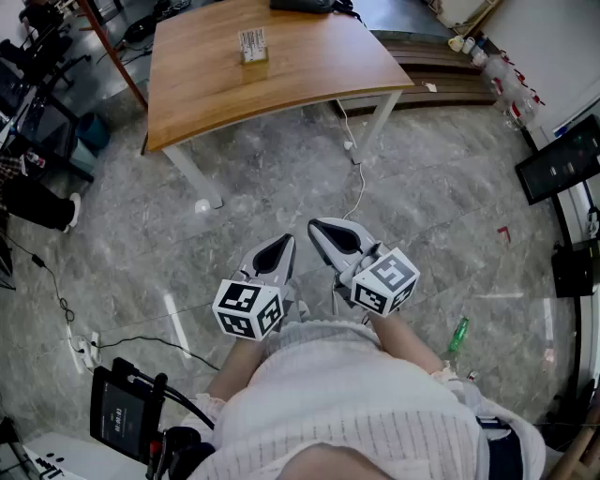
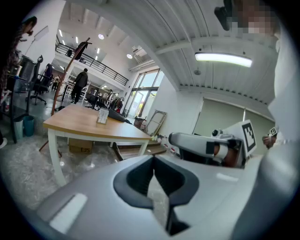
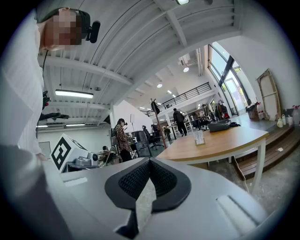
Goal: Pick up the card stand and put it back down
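Observation:
The card stand (image 1: 252, 46), a small wooden base with a white printed card upright in it, sits on the wooden table (image 1: 309, 75) far ahead of me. It shows small in the left gripper view (image 2: 102, 116) and in the right gripper view (image 3: 199, 137). My left gripper (image 1: 278, 249) and right gripper (image 1: 323, 231) hang side by side close to my body, over the floor, well short of the table. Both are shut with nothing between their pads.
A black bag (image 1: 305, 5) lies at the table's far edge. White cable (image 1: 356, 173) runs down by the table leg across the marble floor. A green bottle (image 1: 457, 334) lies on the floor at my right. A wooden step platform (image 1: 441, 75) stands right of the table.

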The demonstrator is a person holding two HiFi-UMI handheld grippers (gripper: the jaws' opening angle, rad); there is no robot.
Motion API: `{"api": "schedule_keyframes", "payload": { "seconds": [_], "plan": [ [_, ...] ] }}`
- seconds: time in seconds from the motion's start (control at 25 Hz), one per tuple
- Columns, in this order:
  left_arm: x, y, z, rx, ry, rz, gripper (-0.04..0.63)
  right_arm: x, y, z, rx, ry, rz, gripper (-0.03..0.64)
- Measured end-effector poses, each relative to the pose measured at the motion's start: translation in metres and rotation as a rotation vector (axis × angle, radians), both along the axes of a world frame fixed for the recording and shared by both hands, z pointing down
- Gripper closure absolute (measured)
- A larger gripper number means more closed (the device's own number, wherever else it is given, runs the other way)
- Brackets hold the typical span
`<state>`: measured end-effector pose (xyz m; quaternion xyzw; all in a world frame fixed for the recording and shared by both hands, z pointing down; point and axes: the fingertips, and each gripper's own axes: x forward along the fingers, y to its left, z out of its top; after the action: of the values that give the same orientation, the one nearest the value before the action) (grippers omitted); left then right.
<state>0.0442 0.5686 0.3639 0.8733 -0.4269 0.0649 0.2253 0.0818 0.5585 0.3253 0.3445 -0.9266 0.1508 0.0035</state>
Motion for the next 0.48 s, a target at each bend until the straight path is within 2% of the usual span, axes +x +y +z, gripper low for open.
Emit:
{"api": "schedule_keyframes", "payload": {
  "seconds": [0.2, 0.32, 0.48],
  "plan": [
    [-0.005, -0.035, 0.002, 0.024, 0.008, -0.031, 0.588, 0.009, -0.026, 0.012, -0.023, -0.005, 0.003, 0.618],
    [-0.013, -0.074, 0.000, 0.047, 0.012, -0.048, 0.588, 0.008, -0.059, 0.019, -0.035, -0.016, 0.006, 0.618],
    [-0.022, -0.122, 0.003, 0.047, 0.011, -0.028, 0.588, -0.008, -0.108, 0.026, -0.046, -0.006, -0.008, 0.618]
  ]
}}
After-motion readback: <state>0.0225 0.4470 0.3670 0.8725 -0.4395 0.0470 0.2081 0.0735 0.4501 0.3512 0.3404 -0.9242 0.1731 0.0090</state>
